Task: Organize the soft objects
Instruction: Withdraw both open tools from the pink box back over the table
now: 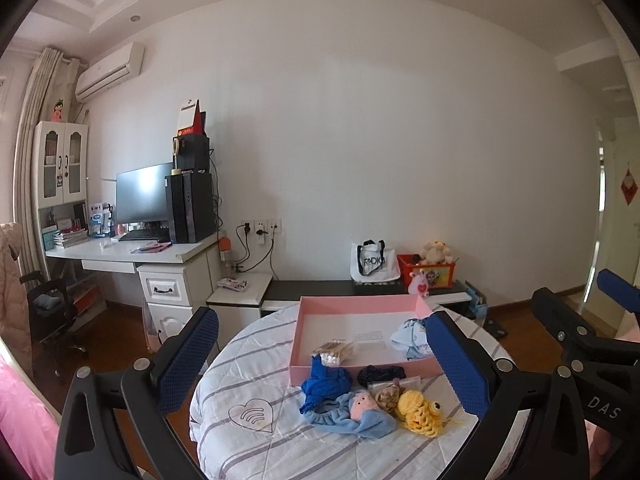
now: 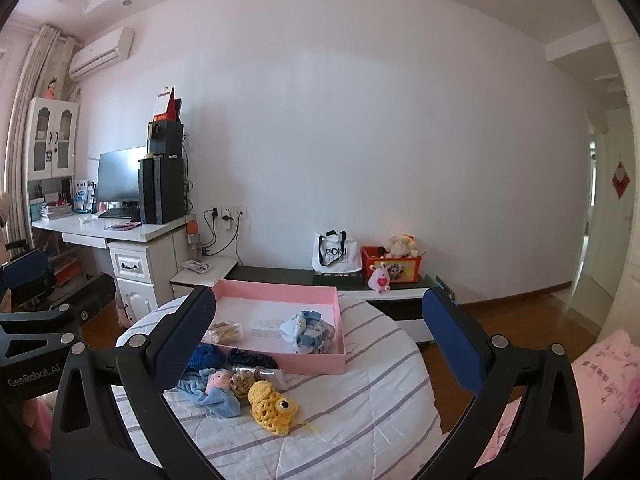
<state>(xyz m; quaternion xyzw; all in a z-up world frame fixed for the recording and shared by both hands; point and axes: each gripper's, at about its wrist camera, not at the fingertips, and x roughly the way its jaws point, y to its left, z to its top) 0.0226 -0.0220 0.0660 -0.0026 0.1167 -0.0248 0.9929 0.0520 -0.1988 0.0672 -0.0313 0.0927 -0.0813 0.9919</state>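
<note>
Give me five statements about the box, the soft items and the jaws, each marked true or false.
1. The pink box already holds a light blue cloth bundle. True.
2. The yellow crochet toy lies inside the box. False: it lies on the striped quilt in front of the box.
3. The left gripper has its jaws open and empty. True.
4. The right gripper is shut on the dark blue knit piece. False: it is open and holds nothing.
5. Cotton swabs lie in the box. True.

Open air ahead of my spread left gripper (image 1: 324, 356), soft toys (image 1: 360, 400) heaped low between its fingers, pink box (image 1: 304, 320) wall just beyond, bare quilt (image 1: 248, 360) nearer left.
</note>
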